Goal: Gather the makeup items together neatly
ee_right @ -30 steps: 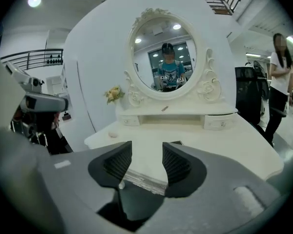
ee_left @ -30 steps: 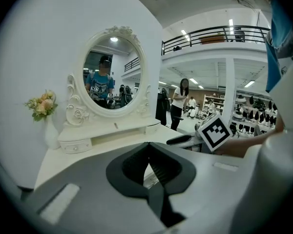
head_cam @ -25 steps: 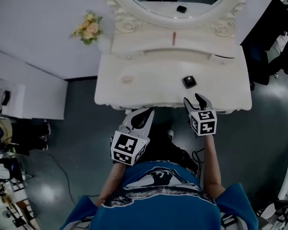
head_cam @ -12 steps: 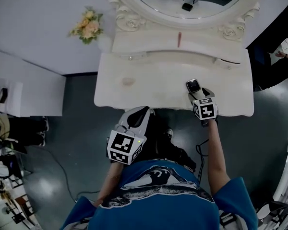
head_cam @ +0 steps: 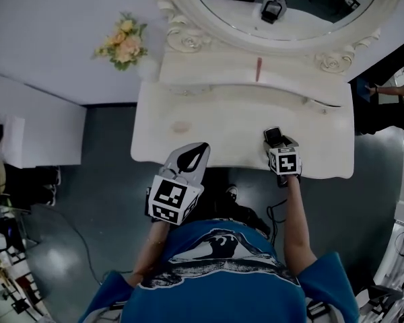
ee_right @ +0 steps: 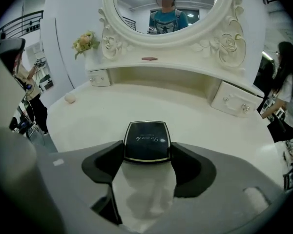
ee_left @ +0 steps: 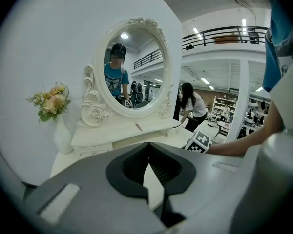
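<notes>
Right gripper (head_cam: 277,142) lowered from off the front edge of the dressing table (head_cam: 222,123) onto its front right part, jaws having just been opening and now spread wide; black compact (ee_right: 147,140) lies flat on the surface near the front edge, its near end between the two jaw tips, its far end projecting beyond them; whether the pads touch its sides cannot be told. Left gripper (head_cam: 202,147) advanced to the front edge, left of centre, well apart from the compact; jaws together, nothing between them.
</notes>
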Demonstrator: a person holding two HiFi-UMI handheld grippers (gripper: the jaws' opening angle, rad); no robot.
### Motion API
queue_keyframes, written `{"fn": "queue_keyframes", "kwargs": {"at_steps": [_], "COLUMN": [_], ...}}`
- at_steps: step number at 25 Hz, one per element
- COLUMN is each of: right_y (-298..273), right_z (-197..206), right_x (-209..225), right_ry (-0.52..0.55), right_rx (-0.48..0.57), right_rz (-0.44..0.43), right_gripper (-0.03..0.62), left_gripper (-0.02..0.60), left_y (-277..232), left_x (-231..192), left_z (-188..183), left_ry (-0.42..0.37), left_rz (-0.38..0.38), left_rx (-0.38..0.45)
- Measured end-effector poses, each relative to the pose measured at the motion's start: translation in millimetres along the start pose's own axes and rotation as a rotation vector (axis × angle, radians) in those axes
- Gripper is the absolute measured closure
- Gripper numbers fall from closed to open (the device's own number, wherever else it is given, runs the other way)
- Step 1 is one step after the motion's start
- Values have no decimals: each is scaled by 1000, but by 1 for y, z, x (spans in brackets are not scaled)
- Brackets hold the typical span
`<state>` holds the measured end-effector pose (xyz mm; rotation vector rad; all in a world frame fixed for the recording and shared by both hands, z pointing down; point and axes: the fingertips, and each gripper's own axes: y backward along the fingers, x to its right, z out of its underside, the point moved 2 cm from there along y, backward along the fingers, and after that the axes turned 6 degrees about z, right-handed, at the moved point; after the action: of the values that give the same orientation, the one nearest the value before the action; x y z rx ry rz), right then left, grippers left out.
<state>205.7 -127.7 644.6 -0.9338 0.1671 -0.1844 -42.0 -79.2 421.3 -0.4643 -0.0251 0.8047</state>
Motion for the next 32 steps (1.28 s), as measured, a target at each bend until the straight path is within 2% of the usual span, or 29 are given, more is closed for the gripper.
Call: {"fn": "queue_keyframes", "kwargs": {"at_steps": [8, 13, 18, 25, 28, 32], "right_y": [1, 1, -8, -23, -28, -36], "right_z": [-1, -20, -48, -79, -85, -87], "right_x": [2, -24, -62, -107, -120, -130], "right_ry": [-127, -265, -267, -330, -307, -342], "right_rx": [-37, -10, -7, -5, -4, -20], "right_rz": [84, 51, 26, -2, -4, 7], "right_gripper": [289, 290, 292, 292, 292, 289], "left_gripper": [563, 563, 563, 563, 563, 563], "left_y": [-14, -17, -16, -8, -2, 3], "left_x": [-33, -50, -64, -84, -92, -105], "left_z": [-13, -16, -16, -12, -9, -8], "left_ry": [11, 15, 25, 41, 49, 56], "left_rz": [26, 43, 48, 29, 17, -2], "left_rx": [12, 19, 25, 23, 22, 24]}}
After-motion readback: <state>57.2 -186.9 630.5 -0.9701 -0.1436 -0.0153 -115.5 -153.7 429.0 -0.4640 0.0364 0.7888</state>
